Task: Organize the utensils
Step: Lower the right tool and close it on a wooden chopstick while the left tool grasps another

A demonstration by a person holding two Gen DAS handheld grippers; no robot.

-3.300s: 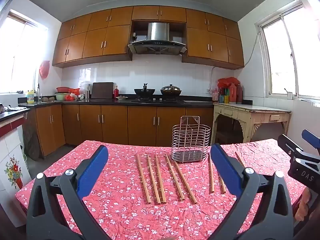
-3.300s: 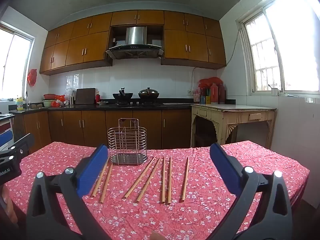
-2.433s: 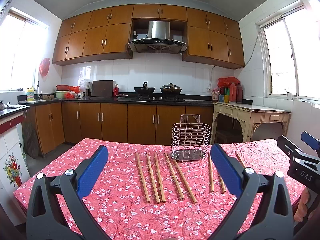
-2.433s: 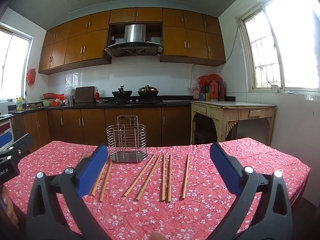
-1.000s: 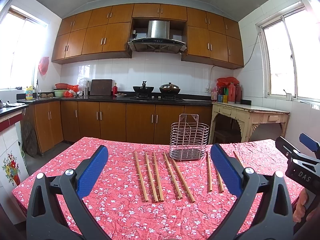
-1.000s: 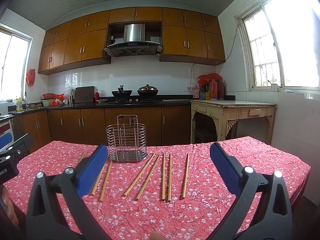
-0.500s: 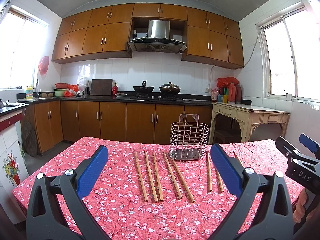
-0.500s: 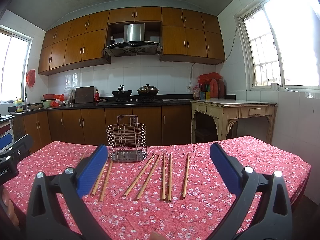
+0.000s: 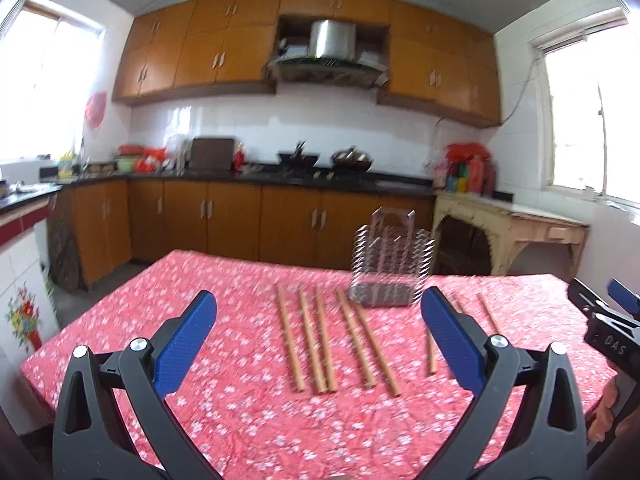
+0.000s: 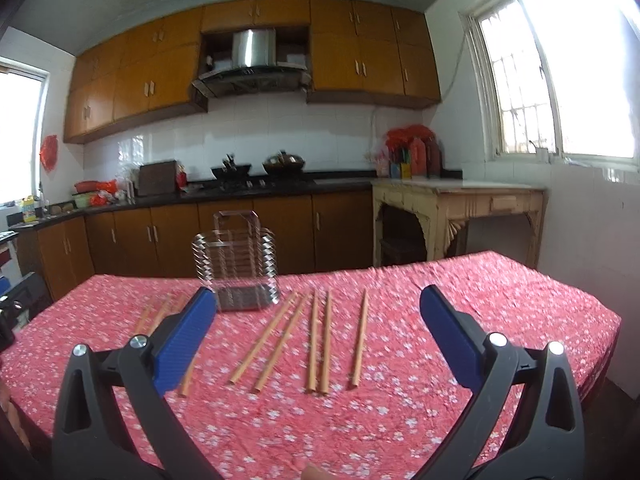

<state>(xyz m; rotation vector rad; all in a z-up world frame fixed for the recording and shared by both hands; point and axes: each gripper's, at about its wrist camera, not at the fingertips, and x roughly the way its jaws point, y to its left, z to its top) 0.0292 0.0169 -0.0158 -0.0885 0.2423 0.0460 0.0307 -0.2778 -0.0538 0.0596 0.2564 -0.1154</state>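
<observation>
Beyond both wide-spread, empty grippers, left (image 9: 318, 334) and right (image 10: 316, 334), lie chopsticks (image 10: 316, 344).

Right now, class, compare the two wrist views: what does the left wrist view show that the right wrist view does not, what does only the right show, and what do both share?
Only the left wrist view shows the tiled cabinet with a flower picture at its left edge, and the right gripper clearly, at its right edge.

Only the right wrist view shows the table's right-hand corner, with the white tiled wall beyond.

Both show the wire holder standing on the red tablecloth, loose chopsticks lying in front of it, and open blue-padded jaws.
</observation>
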